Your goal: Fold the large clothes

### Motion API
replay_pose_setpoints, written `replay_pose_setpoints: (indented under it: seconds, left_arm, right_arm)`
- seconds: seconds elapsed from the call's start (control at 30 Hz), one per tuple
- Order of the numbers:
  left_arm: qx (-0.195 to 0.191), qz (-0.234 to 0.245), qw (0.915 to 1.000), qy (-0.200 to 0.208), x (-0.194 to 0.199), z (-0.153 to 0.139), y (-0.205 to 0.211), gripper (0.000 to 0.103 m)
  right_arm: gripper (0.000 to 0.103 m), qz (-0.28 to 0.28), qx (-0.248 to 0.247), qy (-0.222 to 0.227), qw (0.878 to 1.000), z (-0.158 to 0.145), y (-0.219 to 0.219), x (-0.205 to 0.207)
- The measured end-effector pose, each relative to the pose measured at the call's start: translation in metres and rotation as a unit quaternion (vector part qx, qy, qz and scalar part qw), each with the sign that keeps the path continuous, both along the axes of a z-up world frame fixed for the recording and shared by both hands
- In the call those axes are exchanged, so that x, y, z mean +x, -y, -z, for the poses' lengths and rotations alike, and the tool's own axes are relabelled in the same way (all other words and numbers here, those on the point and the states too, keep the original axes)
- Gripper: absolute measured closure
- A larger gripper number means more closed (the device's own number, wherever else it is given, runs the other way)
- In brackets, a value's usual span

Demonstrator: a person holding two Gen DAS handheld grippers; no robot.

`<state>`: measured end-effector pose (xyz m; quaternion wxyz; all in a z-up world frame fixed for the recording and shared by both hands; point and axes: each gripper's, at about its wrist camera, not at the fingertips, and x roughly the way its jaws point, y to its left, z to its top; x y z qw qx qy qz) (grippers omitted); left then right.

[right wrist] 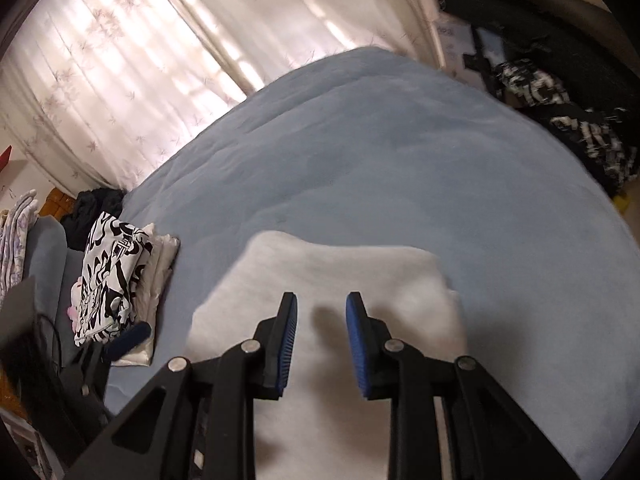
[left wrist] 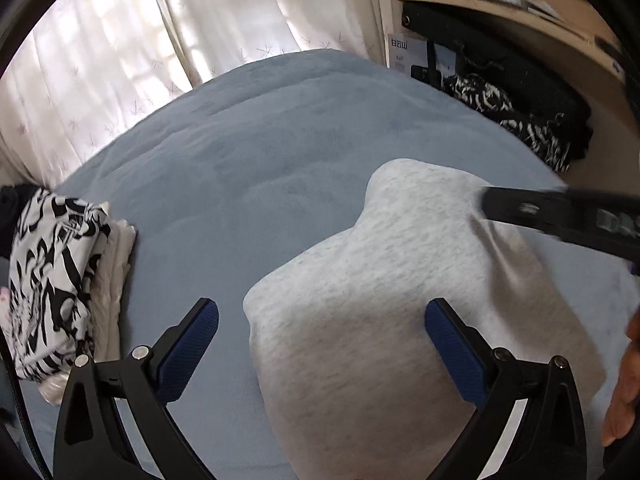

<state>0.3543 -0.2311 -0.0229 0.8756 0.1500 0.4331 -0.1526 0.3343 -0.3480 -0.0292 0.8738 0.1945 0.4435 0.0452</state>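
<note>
A light grey garment (left wrist: pixel 380 300) lies folded into a compact bundle on the blue bedcover (left wrist: pixel 260 152). My left gripper (left wrist: pixel 322 320) hangs over its near end. Its jaws are spread wide: one finger is over the cloth, the other over the bedcover, and neither pad presses on the garment. My right gripper (right wrist: pixel 322 312) hovers above the same garment (right wrist: pixel 340 280). A narrow gap shows between its blue pads (right wrist: pixel 288 340), and nothing is in it. In the left wrist view the right gripper (left wrist: pixel 540 216) reaches in from the right, over the bundle's far right corner.
A stack of folded clothes topped by a black-and-white print (left wrist: pixel 52 280) (right wrist: pixel 108 280) sits at the bed's left edge. Curtains (left wrist: pixel 160 32) hang behind the bed. Dark and patterned clothes (left wrist: pixel 520 120) are heaped under a shelf at the right. A hand (left wrist: pixel 624 380) shows at the right edge.
</note>
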Motion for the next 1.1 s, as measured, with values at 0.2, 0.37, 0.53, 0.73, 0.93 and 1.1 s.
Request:
replay_pose_setpoints:
  seconds: [0.2, 0.37, 0.53, 0.73, 0.93, 1.1]
  left_arm:
    - [-0.034, -0.022, 0.9976, -0.057, 0.020, 0.025, -0.009, 0.001]
    - [-0.097, -0.047, 0.9867, -0.122, 0.040, 0.047, -0.023, 0.001]
    - [-0.077, -0.035, 0.9917, -0.096, 0.039, 0.055, -0.015, 0.001]
    - [-0.083, -0.027, 0.9917, -0.095, 0.042, 0.058, -0.016, 0.001]
    - [-0.106, -0.026, 0.9900, -0.089, 0.035, 0.047, -0.028, 0.001]
    - [-0.102, -0.016, 0.9929, -0.058, 0.015, 0.023, -0.033, 0.001]
  right_arm:
    - [0.078, -0.013, -0.032, -0.096, 0.995, 0.057, -0.007, 0.033]
    - [0.081, -0.018, -0.026, -0.100, 0.994, 0.087, 0.009, 0.026]
    - [0.081, -0.023, -0.053, -0.086, 0.995, 0.096, 0.007, 0.026]
    - [0.081, -0.019, -0.041, -0.065, 0.997, 0.104, 0.018, 0.027]
    - [0.081, -0.033, -0.030, -0.072, 0.996, 0.087, 0.034, 0.022]
    - [0.078, -0.032, -0.018, -0.068, 0.997, 0.061, 0.051, 0.003]
